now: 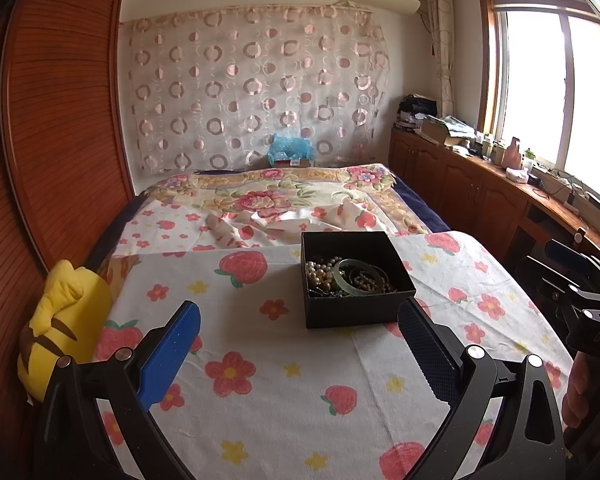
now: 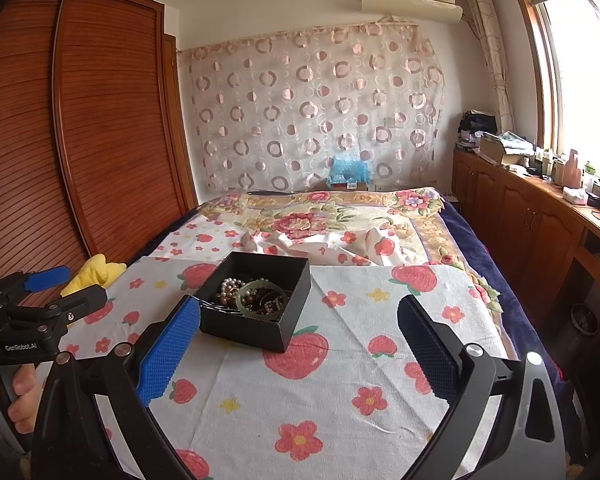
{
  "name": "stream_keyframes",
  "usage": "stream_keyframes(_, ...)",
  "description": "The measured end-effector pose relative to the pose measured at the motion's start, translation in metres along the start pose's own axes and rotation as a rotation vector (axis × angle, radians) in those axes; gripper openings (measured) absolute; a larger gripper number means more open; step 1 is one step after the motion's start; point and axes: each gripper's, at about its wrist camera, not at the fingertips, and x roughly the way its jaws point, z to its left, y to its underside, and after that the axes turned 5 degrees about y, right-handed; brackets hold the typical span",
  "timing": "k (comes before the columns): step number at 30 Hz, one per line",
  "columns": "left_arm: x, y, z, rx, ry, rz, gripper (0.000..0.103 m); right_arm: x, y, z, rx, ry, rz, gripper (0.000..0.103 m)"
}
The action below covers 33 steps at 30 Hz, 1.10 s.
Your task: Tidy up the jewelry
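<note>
Jewelry point(image 1: 346, 276), beads w/ a green bangle point(image 2: 261, 298), sits heaped in black box point(image 1: 356, 308) on strawberry cloth point(image 1: 284, 380). Left claw point(image 1: 300, 356) & right claw point(image 2: 298, 350) both spread, empty, near box. Fits pre-sorting or all gathered; can't tell which.

The left claw point(image 1: 300, 344) is held level with its two fingers spread wide, blue pads point(image 1: 172, 354) facing inward, nothing between them. The right claw point(image 2: 300, 344) has the same pose, fingers equally wide apart and empty. In the left wrist view the right claw point(image 1: 572, 280) shows at the right edge (seen from the side), with a hand point(image 1: 584, 392) wrapped round its grip. In the right wrist view the left claw point(image 2: 50, 290) shows at the left edge, a hand point(image 2: 12, 396) curled round its handle.
</note>
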Motion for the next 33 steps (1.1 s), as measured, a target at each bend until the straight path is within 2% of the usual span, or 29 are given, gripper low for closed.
stream_keyframes(33,-0.0010,0.0021,-0.0021,0.000,0.001,-0.005,0.096,0.0021,0.0006,0.0024,0.004,-0.002,-0.007,0.100)
